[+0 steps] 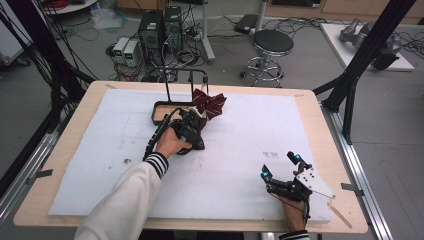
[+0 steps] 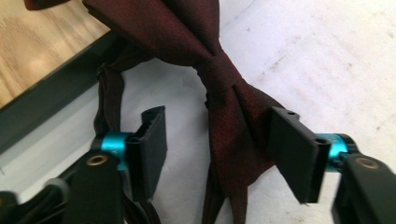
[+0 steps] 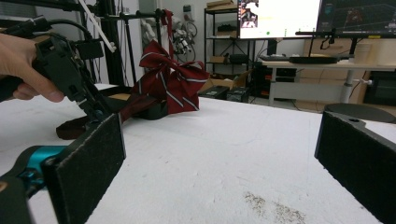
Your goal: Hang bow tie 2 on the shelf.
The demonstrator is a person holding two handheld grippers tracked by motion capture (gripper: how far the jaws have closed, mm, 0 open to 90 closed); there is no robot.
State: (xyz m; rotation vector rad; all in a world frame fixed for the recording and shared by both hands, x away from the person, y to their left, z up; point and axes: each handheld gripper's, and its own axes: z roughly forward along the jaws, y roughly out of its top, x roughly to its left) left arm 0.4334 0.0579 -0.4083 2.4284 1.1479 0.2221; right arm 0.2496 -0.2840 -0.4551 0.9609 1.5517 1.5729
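A dark red bow tie (image 1: 210, 102) with pale stripes hangs from a black stand (image 1: 167, 85) at the back of the white foam sheet (image 1: 100, 165). Its tails trail down onto the sheet. My left gripper (image 1: 196, 121) is right at the bow, just in front of the stand's base. In the left gripper view that gripper (image 2: 219, 126) is open, its jaws either side of a dark red tail (image 2: 233, 140) below the knot (image 2: 224, 74), not touching it. My right gripper (image 1: 278, 165) rests open near the front right, with nothing between its jaws (image 3: 219, 154). From there the bow (image 3: 170, 81) shows far off.
The stand has a wooden base in a black frame (image 2: 51, 98) close to the left jaw. A faint smudge (image 1: 270, 154) marks the sheet ahead of the right gripper. A round stool (image 1: 272, 42), computers (image 1: 160, 27) and cables stand on the floor beyond the table.
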